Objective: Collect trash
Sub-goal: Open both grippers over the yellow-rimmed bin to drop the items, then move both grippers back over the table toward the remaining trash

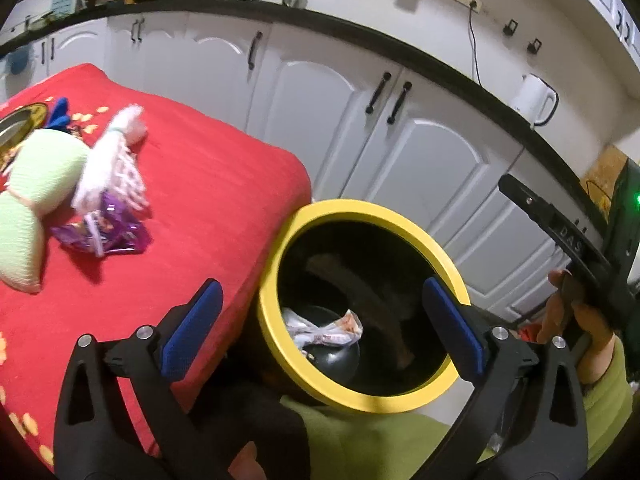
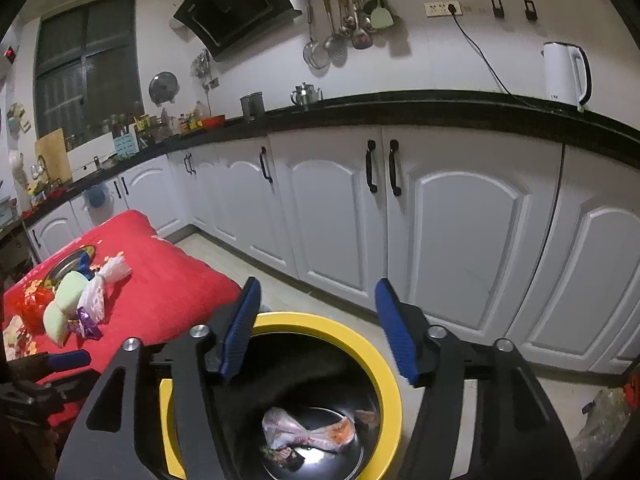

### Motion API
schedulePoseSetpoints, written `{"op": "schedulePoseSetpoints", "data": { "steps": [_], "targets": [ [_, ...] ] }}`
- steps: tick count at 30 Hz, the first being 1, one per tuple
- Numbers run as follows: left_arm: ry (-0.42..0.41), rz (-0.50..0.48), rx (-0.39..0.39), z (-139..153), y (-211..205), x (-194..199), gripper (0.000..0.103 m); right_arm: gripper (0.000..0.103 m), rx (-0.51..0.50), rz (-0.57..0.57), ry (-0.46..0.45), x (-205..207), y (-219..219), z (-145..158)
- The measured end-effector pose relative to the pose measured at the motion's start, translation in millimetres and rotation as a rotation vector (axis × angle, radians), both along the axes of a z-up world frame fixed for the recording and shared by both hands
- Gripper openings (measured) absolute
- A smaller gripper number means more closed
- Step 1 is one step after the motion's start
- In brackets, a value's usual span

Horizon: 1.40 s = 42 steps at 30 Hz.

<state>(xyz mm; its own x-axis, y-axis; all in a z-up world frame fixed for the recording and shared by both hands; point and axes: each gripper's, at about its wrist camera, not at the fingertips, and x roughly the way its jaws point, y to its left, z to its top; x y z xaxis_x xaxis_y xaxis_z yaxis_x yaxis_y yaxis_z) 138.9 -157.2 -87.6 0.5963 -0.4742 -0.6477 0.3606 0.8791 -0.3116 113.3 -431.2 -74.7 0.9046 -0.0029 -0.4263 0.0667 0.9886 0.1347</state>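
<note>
Both grippers hang over the yellow-rimmed bin (image 1: 362, 304), which stands on the floor against the edge of the red-covered table (image 1: 200, 184).

Left gripper (image 1: 320, 328): jaws spread wide, blue pads well apart, nothing between them. The bin's mouth shows through the gap.

Right gripper (image 2: 316, 332): jaws parted, less widely, also empty. It sits just above the bin's rim.

Trash in bin: a crumpled white wrapper with orange print (image 2: 308, 432) lies on the dark bottom, with a small dark scrap (image 2: 282, 458) beside it.

Trash on table: a purple foil wrapper (image 1: 108, 232) lies on the red cloth, touching a white knotted plastic bag (image 1: 114, 168). A pale green soft toy (image 1: 36, 196) lies just beside both. A metal dish (image 2: 66, 266) rests further back on the cloth.

The person's hand (image 1: 568, 308) grips the right gripper's handle; a green sleeve shows below it.

Background: white cabinets (image 2: 440, 216) under a black countertop, white kettle (image 2: 566, 74) on top.
</note>
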Motion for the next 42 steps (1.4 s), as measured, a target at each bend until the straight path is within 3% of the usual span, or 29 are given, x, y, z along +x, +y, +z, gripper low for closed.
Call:
{"op": "schedulePoseSetpoints", "data": {
  "steps": [9, 14, 23, 42],
  "targets": [
    [-0.076, 0.079, -0.009, 26.7, 25.7, -10.0, 0.092, 0.067, 0.023, 0.070, -0.002, -4.9, 23.0, 10.8],
    [-0.142, 0.154, 0.003, 45.1, 54.0, -20.1, 0.092, 0.068, 0.068, 0.148, 0.012, -3.1, 49.4, 17.4],
    [-0.221, 0.258, 0.007, 64.4, 94.6, -36.1, 0.092, 0.074, 0.062, 0.269, -0.005, -9.6, 109.0, 35.1],
    [-0.289, 0.426, 0.004, 80.4, 157.8, -57.0, 0.092, 0.081, 0.043, 0.416, 0.034, -9.2, 179.3, 45.6]
  ]
}}
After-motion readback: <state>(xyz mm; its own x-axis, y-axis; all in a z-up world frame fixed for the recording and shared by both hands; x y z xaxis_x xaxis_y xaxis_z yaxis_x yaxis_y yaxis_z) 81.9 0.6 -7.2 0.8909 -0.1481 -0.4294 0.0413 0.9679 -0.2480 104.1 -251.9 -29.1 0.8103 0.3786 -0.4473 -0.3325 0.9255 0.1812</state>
